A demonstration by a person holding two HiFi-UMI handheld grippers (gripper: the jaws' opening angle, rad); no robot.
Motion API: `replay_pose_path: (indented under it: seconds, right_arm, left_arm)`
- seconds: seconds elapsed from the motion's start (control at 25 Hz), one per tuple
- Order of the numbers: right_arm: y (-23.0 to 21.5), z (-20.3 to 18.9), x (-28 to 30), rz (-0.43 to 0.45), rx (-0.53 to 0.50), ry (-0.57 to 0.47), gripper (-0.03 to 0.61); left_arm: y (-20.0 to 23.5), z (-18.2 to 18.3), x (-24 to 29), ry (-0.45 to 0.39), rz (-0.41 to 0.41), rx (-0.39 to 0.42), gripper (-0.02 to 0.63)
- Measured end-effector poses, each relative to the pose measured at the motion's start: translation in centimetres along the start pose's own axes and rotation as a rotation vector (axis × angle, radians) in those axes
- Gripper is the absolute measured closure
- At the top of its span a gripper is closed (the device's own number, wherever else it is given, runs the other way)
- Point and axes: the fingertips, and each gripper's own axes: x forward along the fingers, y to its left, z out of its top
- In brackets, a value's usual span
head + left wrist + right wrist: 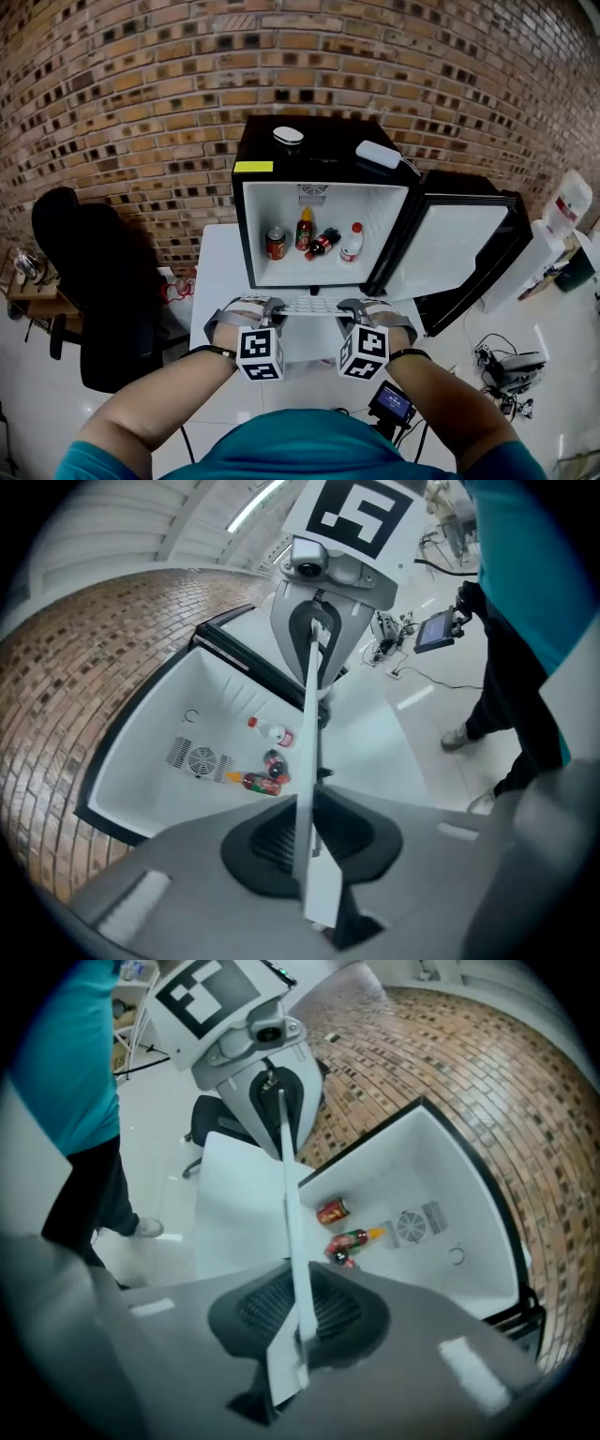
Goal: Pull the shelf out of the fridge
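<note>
left gripper (pixel 255 309) clamped on flat white shelf (pixel 309 307) | right gripper (pixel 356 311) likewise | gripper views: shelf edge-on | head view only: shelf outside black mini-fridge (pixel 319 141)

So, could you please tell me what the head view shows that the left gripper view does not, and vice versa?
Only the head view shows the black chair and, on top of the fridge, a round white item and an oblong white item. Only the left gripper view shows the ceiling light, the person's shoe and the left gripper clamped on the shelf edge-on. Both show the shelf held outside the fridge, the right gripper at its other end, and the red-capped white bottle inside.
</note>
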Motion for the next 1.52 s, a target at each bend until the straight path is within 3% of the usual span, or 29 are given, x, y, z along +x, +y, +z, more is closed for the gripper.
replay_pose_path:
  seconds: [0.32,0.52,0.72,0.92,1.2,1.52]
  right_arm:
    - [10.2,-0.9,-0.8,0.218,0.064,0.024,0.543]
    - [14.9,-4.9,-4.0,0.313,0.034,-0.004,0.543]
    - [19.9,-9.2,-7.9,0.4,-0.006,-0.049,0.543]
    - [24.5,-9.8,-10.5,0.472,-0.029,-0.093,0.543]
    - [29.0,-5.7,-11.5,0.501,-0.026,-0.094,0.543]
    - [34.8,1.4,-11.5,0.536,0.053,-0.047,0.543]
  left_arm:
    - [-10.2,-0.6,-0.8,-0.008,-0.222,-0.039,0.575]
    - [-16.3,4.3,-2.0,0.002,-0.301,-0.111,0.578]
    - [-23.0,8.7,-3.0,0.078,-0.357,-0.191,0.578]
    - [-27.5,11.2,-6.1,0.105,-0.404,-0.243,0.578]
    - [-31.3,8.2,-10.0,0.109,-0.433,-0.268,0.578]
    - [-34.9,1.8,-14.8,0.052,-0.505,-0.22,0.578]
